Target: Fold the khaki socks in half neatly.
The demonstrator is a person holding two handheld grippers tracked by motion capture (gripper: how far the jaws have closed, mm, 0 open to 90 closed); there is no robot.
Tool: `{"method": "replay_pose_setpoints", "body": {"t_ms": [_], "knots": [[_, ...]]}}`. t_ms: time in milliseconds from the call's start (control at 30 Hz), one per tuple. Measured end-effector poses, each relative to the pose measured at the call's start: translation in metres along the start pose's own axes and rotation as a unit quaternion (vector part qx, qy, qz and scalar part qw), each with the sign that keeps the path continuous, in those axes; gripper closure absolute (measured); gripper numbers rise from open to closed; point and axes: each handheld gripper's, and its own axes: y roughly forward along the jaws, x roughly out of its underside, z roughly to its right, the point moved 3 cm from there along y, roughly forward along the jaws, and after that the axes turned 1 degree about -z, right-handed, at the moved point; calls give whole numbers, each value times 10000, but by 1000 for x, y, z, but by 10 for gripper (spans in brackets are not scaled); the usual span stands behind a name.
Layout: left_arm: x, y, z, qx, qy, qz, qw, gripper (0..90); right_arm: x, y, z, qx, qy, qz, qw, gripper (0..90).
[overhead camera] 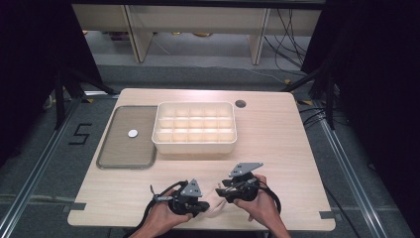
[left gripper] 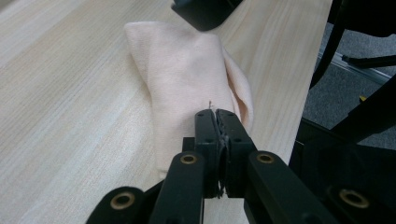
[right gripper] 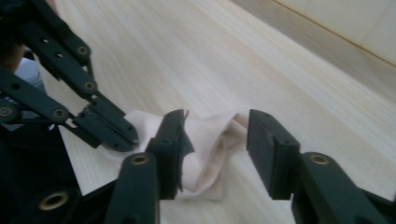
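The table point(overhead camera: 277, 148) carried a divided box point(overhead camera: 195, 128) at its far middle and a flat tray point(overhead camera: 124, 148) touching the box's left side, with a small white disc point(overhead camera: 132, 133) lying on the tray. Both stood well apart from the work.

The work was a pale cloth point(left gripper: 187, 79), folded into a loose bundle at the near edge of the table, between the two hands.

The left gripper point(left gripper: 215, 114) had its jaws pressed together, pinching a thin fold at one end of the cloth. That pinch served as the anchor and should be kept fixed and low.

The right gripper point(right gripper: 215, 135) had its jaws spread on either side of the bundle's other end. One pad appeared to touch the fabric; the other stood clear, so nothing was gripped.

Judged procedure: move the right gripper deeper so both pads bracket a single layer rather than the whole roll, then close. Keep the cloth away from the table edge, where a slack corner could slide off.
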Motion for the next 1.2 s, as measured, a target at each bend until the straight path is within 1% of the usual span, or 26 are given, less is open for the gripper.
{"method": "replay_pose_setpoints", "body": {"t_ms": [33, 67, 100, 133, 233, 267, 300, 367, 400, 467, 500, 533, 567, 600, 667, 700, 800, 833, 867, 900, 967, 1033, 1067, 1100, 1133, 1200], "knots": [[0, 0, 0, 3, -16, 6, 10000, 868, 0, -3, 1, -52, 40, -149, 9999, 536], [0, 0, 0, 0, -24, 11, 10000, 868, 0, 0, 3, 9, 90, -38, 10000, 507], [0, 0, 0, -3, -30, 14, 10000, 868, 0, 2, 4, 12, 91, -72, 9999, 482], [0, 0, 0, -5, -21, 12, 10000, 868, 0, 1, 4, -80, 113, -234, 9996, 473], [-1, 0, 0, 7, 17, 11, 10000, 866, 0, 7, 3, -161, 205, -255, 9993, 416], [0, 0, 0, 7, 8, 13, 10000, 866, 0, 7, 4, -186, 181, -388, 9989, 410], [0, 0, 0, -4, -21, 11, 10000, 866, 0, 10, 3, -188, 197, -324, 9991, 405], [0, 0, 0, 1, -10, 10, 10000, 863, 1, 12, 3, -241, 181, -489, 9983, 398], [0, 0, 0, 1, 7, 8, 10000, 863, 0, 14, 3, -245, 156, -467, 9985, 393], [0, 0, 0, -3, -13, 15, 10000, 863, 1, 18, 2, -276, 172, -469, 9984, 391], [0, 0, 1, -2, -12, 12, 10000, 863, 1, 18, 3, -269, 112, -571, 9979, 392], [0, 1, 1, -6, -52, 26, 10000, 861, 2, 21, 2, -282, 161, -541, 9980, 392], [0, 1, 2, -1, -96, 33, 9999, 861, 2, 21, 2, -304, 150, -658, 9973, 394], [0, 0, 1, 4, -4, 21, 10000, 861, 3, 23, 2, -307, 100, -711, 9969, 395], [0, 1, 1, 3, -21, 25, 10000, 861, 5, 26, 3, -263, 145, -801, 9963, 397], [0, 1, 2, 4, -105, 34, 9999, 860, 6, 28, 3, -264, 179, -814, 9962, 397], [0, 1, 2, 2, -82, 43, 10000, 860, 7, 29, 3, -258, 185, -840, 9960, 404], [0, 1, 1, 4, 1, 28, 10000, 859, 7, 29, 2, -246, 224, -855, 9958, 405], [0, 1, 2, 2, -102, 42, 9999, 859, 8, 31, 2, -262, 236, -784, 9963, 405], [0, 1, 2, -5, -87, 43, 10000, 860, 8, 31, 2, -252, 205, -869, 9957, 408], [0, 1, 2, -4, -85, 41, 10000, 859, 9, 32, 2, -286, 254, -881, 9954, 412], [0, 1, 0, 3, 10, 24, 10000, 859, 10, 32, 2, -344, 330, -882, 9950, 418], [0, 1, 1, 1, -91, 41, 9999, 859, 10, 32, 1, -331, 342, -883, 9950, 423], [0, 1, 1, 0, -81, 40, 10000, 858, 10, 33, 2, -325, 250, -841, 9956, 434], [0, 1, 0, 7, 18, 27, 10000, 858, 10, 33, 2, -340, 179, -809, 9960, 455], [1, 0, 0, 7, 6, 15, 10000, 856, 11, 33, 0, -409, 195, -823, 9956, 508]]}}
